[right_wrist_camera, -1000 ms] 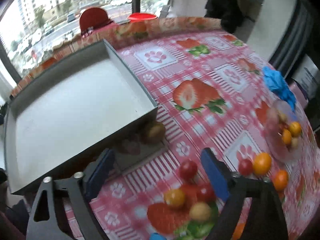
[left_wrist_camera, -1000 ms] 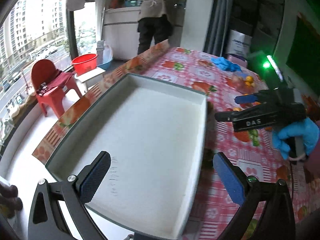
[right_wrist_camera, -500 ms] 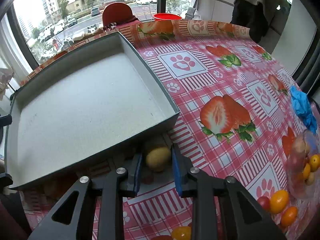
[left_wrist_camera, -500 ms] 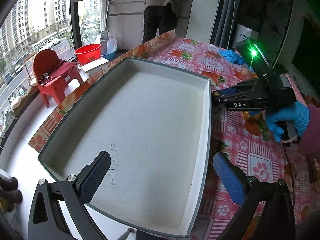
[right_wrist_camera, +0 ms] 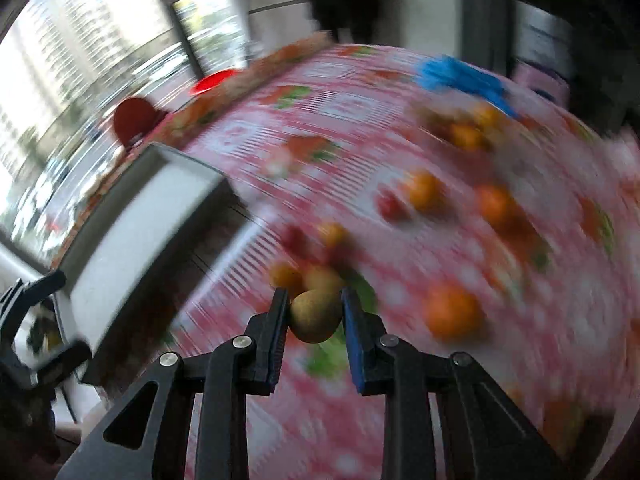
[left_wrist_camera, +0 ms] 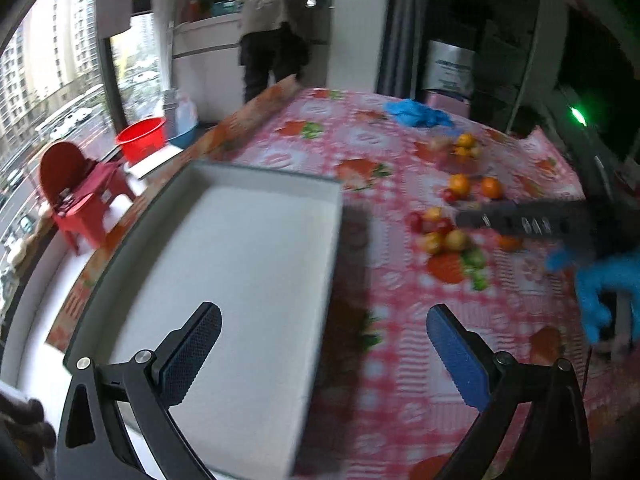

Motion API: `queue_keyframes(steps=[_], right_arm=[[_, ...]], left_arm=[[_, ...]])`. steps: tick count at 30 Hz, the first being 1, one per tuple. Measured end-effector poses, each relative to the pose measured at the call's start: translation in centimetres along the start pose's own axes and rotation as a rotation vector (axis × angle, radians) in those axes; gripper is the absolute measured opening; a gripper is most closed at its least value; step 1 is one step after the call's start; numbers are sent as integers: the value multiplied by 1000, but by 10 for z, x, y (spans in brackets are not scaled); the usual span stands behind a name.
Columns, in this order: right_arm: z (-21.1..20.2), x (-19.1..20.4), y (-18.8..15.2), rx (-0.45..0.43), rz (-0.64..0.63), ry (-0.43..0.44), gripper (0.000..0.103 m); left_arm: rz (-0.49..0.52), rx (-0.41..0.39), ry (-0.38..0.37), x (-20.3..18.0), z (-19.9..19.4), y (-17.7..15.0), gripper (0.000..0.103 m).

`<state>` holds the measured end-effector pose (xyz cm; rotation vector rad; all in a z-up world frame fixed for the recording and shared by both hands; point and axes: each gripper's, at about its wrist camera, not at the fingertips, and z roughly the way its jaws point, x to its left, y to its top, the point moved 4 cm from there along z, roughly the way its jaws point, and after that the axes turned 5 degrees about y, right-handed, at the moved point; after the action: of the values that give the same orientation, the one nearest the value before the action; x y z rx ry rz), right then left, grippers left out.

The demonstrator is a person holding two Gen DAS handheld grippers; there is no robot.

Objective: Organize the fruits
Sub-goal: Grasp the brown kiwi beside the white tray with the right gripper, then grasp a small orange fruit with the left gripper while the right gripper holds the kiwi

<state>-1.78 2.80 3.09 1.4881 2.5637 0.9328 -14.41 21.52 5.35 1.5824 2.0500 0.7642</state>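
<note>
A small brownish-yellow fruit (right_wrist_camera: 314, 316) hangs above the table, with my right gripper (right_wrist_camera: 315, 312) shut on it. The right wrist view is blurred by motion. Several small orange, red and yellow fruits (right_wrist_camera: 420, 192) lie scattered on the strawberry tablecloth; the left wrist view shows the same fruits (left_wrist_camera: 442, 236) to the right of the tray. The shallow grey tray (left_wrist_camera: 120, 240) with a white floor lies at the left. My left gripper (left_wrist_camera: 324, 348) is open over the tray's right rim, holding nothing. The right gripper (left_wrist_camera: 520, 220), held by a blue-gloved hand (left_wrist_camera: 604, 292), appears at the right.
A crumpled blue glove (left_wrist_camera: 416, 114) lies at the table's far end. A clear bag with some fruits (left_wrist_camera: 464, 148) sits behind the loose ones. A person (left_wrist_camera: 276, 24) stands at a counter beyond the table. A red stool (left_wrist_camera: 80, 196) and a red basin (left_wrist_camera: 140, 142) are on the floor at the left.
The right gripper closed on the brownish fruit beside the tray, then lifted it and swung right, away from the tray. The left gripper shifted slightly; the tray now sits further left in its view.
</note>
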Motion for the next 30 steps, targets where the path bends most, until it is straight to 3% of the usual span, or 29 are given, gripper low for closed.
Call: queue_keyframes(steps=[7,14,17,19,21,25,27,30], right_arm=[[-30,-49,-63,-56,151,-139,29],[-40,-63,-95,-85,167,-196,29],[-38,-66,-98,-89,190,-190,29],[-39,-67,-100,-92,195,-189,29],[-40,-66,-102,-91,198,-188,29],[-41,-65,-105,-93,199,-188,29],[-42,-63,-106,-96,201,-180,29],[-44,-62,-110,-103,204,-175,29]], left_arm=[[36,76,-90,-70,36,10,103],[93,88,-12,-105,88,24,102],[92,122,-14,-105,106,30,82],[113,125,-1,-108,115,31,82],[141,129,5,-110,122,30,64],[144,122,-29,-114,126,32,49],[154,114,-48,-117,124,32,24],[152,126,-67,-116,118,28,23]])
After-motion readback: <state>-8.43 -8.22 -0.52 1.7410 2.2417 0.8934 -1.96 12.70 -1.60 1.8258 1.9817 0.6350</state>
